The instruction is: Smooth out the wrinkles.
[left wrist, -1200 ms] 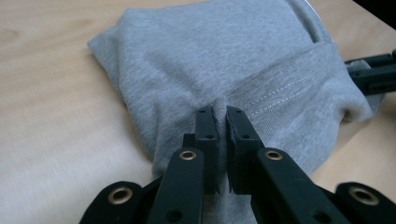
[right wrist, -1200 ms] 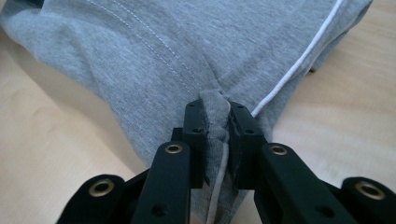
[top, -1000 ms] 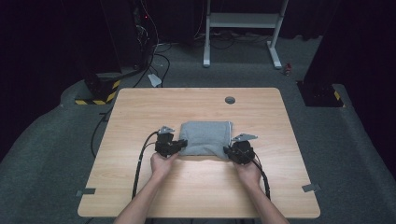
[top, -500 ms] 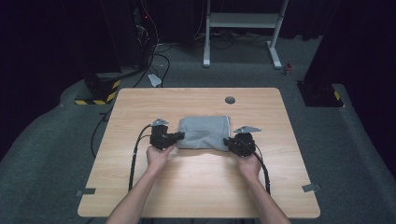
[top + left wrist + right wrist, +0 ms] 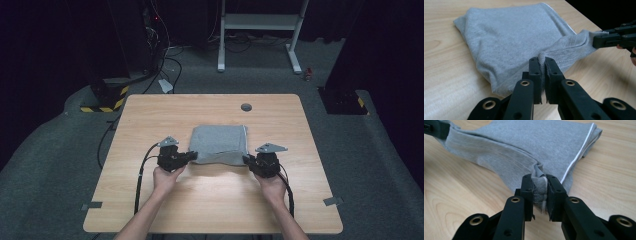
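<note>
Item: folded grey garment, soft knit, with a thin white trim line along one folded edge, as the right gripper view shows.
Location: middle of the wooden table, its far part lying flat on the boards, its near edge lifted and drawn taut between the two grippers.
Left gripper: jaws closed tight on the near left corner of the garment; in the left gripper view a small roll of grey cloth stands pinched between the black pads.
Right gripper: jaws closed on the near right corner; in the right gripper view a thicker bunch of cloth with a strip of white trim sits between the pads, so the jaws stand a little wider than the left pair.
Stretched edge: a stitched hem band runs from one grip to the other, just clear of the tabletop, as far as the low angle lets one judge.
Hands: the left hand and right hand come in from the near edge of the table, one behind each gripper.
Cables: a black cable loops from the left gripper toward the near table edge; another trails from the right gripper along the forearm.
Table fitting: round grey grommet near the far edge, well apart from the garment.
Surroundings: grey carpet; white frame legs beyond the table; yellow-and-black striped base at the far left.
</note>
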### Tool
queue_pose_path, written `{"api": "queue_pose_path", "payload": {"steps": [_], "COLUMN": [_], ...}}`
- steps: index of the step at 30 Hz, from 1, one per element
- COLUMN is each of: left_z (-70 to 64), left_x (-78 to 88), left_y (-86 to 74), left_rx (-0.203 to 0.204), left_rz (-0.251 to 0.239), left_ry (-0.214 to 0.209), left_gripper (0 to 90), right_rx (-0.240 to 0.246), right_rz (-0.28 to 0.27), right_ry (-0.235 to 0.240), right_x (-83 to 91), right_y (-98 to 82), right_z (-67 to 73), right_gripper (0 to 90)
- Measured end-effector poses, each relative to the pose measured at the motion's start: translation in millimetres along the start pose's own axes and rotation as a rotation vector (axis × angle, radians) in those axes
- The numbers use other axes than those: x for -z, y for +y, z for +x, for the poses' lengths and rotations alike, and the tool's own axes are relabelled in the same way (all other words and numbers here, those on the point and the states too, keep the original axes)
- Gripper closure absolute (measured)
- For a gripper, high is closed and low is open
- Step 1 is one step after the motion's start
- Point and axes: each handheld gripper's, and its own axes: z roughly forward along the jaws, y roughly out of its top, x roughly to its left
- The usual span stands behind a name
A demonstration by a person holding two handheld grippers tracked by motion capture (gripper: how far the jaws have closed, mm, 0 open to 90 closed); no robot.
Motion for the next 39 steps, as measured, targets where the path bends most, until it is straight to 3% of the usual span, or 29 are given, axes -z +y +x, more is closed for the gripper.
{"api": "queue_pose_path", "payload": {"steps": [5, 8, 13, 19, 25, 27, 32, 34, 36, 39], "left_z": [-8.6, -14.5, -25.3, -26.3, -34.0, -38.5, -39.7, -37.7, -36.7, -37.2], "left_x": [4.5, 5.9, 1.4, 2.2, 10.2, 10.5, 17.7, 21.9, 28.7, 42.2], "left_y": [-4.6, -8.5, -24.9, -37.9, -43.5, -46.4, -55.1, -56.3, -55.4, -49.9], "left_rx": [-0.050, -0.074, -0.139, -0.122, -0.154, -0.181, -0.170, -0.119, -0.079, -0.069], "left_rz": [0.001, 0.019, 0.078, 0.088, 0.091, 0.112, 0.118, 0.117, 0.104, 0.047], "left_ry": [0.004, 0.009, 0.015, 0.011, 0.023, 0.025, 0.016, 0.012, 0.007, -0.009], "left_gripper": [85.5, 85.4, 85.2, 85.2, 84.6, 84.2, 81.8, 78.1, 70.8, 65.4], "right_rx": [0.020, 0.024, 0.058, 0.046, 0.078, 0.052, 0.029, 0.018, 0.010, -0.006], "right_rz": [0.007, 0.022, 0.064, 0.086, 0.069, 0.081, 0.094, 0.093, 0.097, 0.078], "right_ry": [-0.023, -0.005, -0.014, 0.001, 0.002, 0.004, 0.017, 0.020, 0.026, 0.040], "right_x": [9.8, 13.2, 15.1, 17.6, 25.2, 26.7, 32.4, 36.9, 41.5, 52.1], "right_y": [-8.3, -13.9, -27.0, -44.2, -53.3, -59.0, -71.2, -74.1, -75.1, -74.8], "right_z": [4.1, 5.3, 10.5, 9.8, 17.8, 18.8, 18.8, 18.6, 16.8, 8.2], "right_gripper": [80.4, 79.8, 77.1, 76.6, 73.6, 71.3, 65.7, 60.9, 55.9, 52.3]}}
